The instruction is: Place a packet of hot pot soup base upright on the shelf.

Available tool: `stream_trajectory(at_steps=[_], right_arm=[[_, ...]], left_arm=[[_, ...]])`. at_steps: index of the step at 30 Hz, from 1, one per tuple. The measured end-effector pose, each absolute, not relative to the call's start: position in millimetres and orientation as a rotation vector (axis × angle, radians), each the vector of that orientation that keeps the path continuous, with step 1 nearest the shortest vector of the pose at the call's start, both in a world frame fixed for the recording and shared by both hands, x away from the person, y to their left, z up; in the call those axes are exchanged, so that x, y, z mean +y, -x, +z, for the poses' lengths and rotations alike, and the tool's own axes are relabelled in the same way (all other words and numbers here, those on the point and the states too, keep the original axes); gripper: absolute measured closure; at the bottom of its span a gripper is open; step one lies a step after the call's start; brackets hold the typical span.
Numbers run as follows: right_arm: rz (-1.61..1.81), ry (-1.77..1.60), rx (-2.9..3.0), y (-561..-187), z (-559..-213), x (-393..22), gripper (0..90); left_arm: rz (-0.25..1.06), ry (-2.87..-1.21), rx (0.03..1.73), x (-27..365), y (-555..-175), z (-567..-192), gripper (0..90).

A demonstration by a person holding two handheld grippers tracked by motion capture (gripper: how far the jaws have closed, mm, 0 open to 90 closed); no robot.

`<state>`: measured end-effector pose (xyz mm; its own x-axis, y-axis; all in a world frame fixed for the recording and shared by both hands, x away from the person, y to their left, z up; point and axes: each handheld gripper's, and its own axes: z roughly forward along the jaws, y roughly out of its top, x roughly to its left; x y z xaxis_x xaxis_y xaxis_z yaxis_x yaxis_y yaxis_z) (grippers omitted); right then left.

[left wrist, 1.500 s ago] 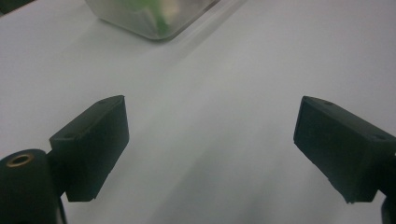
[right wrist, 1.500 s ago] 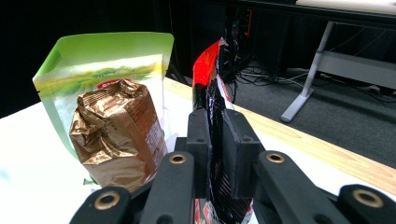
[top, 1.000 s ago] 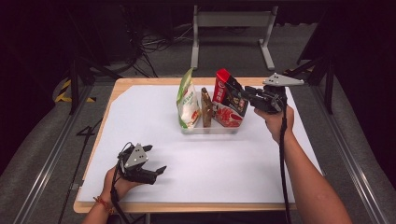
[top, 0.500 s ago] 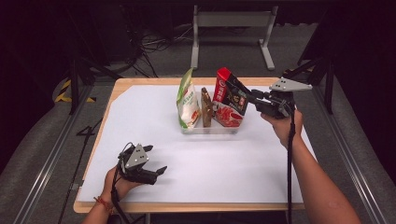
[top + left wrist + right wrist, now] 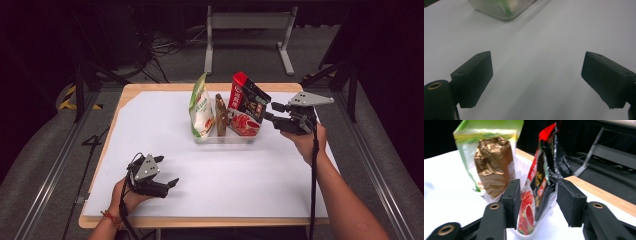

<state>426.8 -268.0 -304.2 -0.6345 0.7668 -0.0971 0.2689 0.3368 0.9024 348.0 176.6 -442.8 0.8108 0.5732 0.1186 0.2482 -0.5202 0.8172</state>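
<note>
Right gripper: jaws apart, just been opening, red and black packet standing in the gap between them, pads off its sides, a sliver of space showing on the far jaw's side. In the high view, same gripper held level at the packet's right edge, grey three-cornered plate on top, cable trailing down along the forearm.

Packet upright, tilted a little, at the right end of a clear tray near the far middle of the white table. Just beside it, in the middle of the tray, a brown foil packet; at the left end, a green and white bag, tallest but for the red one. From the right gripper view, foil packet in front of the green bag, both past the near jaw.

Left gripper: jaws wide apart, nothing between, resting low over bare table near the front left edge, well apart from the tray. From its own view, black pads spread over white surface, a blurred tray corner at the top.
</note>
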Motion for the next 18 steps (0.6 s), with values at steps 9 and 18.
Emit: stream_trajectory(at_steps=[9,18], right_arm=[[1.204,-0.861,2.122,-422.0,-311.0,-269.1,38.8],[1.194,-0.839,2.135,-417.6,-320.3,-271.0,28.7]], left_arm=[[0.476,-2.126,0.604,176.6,-348.1,-442.9,11.1],[0.475,-2.125,0.606,177.1,-347.7,-442.8,11.0]])
